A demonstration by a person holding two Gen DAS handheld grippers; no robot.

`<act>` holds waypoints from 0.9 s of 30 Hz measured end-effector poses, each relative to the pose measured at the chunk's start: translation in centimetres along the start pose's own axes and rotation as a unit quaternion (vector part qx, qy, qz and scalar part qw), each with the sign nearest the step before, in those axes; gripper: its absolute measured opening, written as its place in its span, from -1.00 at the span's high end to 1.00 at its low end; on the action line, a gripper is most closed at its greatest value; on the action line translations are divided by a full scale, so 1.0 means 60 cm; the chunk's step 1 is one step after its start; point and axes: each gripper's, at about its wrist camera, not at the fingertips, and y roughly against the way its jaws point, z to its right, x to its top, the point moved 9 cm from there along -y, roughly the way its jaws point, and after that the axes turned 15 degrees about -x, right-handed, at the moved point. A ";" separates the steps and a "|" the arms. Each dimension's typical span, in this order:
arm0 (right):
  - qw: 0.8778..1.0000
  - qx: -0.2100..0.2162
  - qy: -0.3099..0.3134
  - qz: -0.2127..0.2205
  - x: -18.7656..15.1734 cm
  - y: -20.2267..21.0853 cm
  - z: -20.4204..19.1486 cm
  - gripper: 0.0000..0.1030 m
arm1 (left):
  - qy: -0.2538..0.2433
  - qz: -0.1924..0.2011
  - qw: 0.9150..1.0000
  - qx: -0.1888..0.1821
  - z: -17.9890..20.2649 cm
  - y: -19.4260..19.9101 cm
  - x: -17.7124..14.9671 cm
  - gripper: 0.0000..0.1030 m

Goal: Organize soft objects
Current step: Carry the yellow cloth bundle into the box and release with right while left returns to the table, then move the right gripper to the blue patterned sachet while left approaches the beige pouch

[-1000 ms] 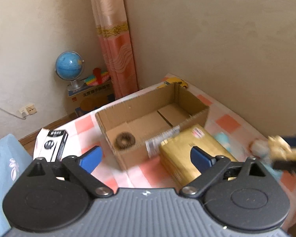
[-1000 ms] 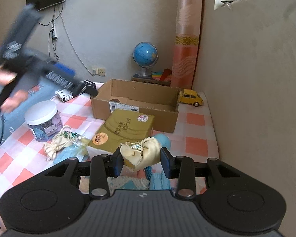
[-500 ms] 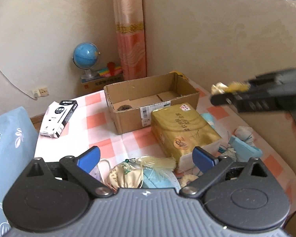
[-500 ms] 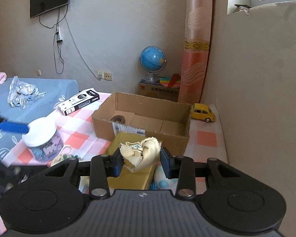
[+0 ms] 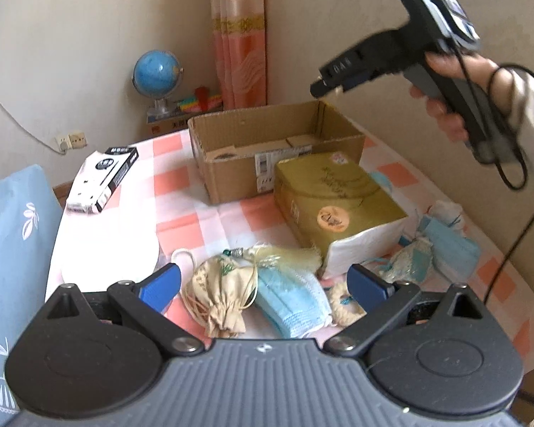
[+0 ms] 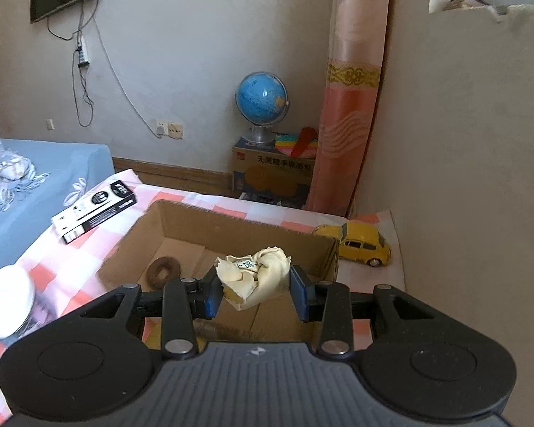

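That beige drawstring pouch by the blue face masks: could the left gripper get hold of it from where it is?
Probably yes. The left gripper is open just above the beige pouch, and nothing covers it, though the blue face masks lie against it.

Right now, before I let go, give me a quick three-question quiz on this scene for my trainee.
1. True or false: a brown ring lies inside the box.
2. What sits between the right gripper's pads? A mask, B cream cloth, C globe.
3. What colour is the toy car beside the box?
Key: 1 true. 2 B; its jaws are opening with the cloth between them. 3 yellow.
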 end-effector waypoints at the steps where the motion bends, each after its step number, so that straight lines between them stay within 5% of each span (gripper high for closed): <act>1: 1.000 -0.005 -0.003 0.000 0.004 -0.007 0.001 -0.34 | 0.003 -0.004 1.000 0.002 -0.003 -0.002 -0.002 -0.93; 3: 1.000 -0.008 -0.008 0.006 0.009 -0.012 0.003 -0.80 | 0.006 -0.007 1.000 0.004 -0.007 -0.004 -0.005 -0.93; 6: 1.000 -0.008 -0.014 0.019 0.009 0.003 0.003 -1.00 | 0.007 -0.007 1.000 0.003 -0.012 -0.002 -0.008 -0.93; 27: 0.999 0.020 -0.023 0.025 -0.165 0.192 -0.029 -1.00 | 0.001 -0.016 1.000 0.012 -0.024 0.030 -0.051 -0.93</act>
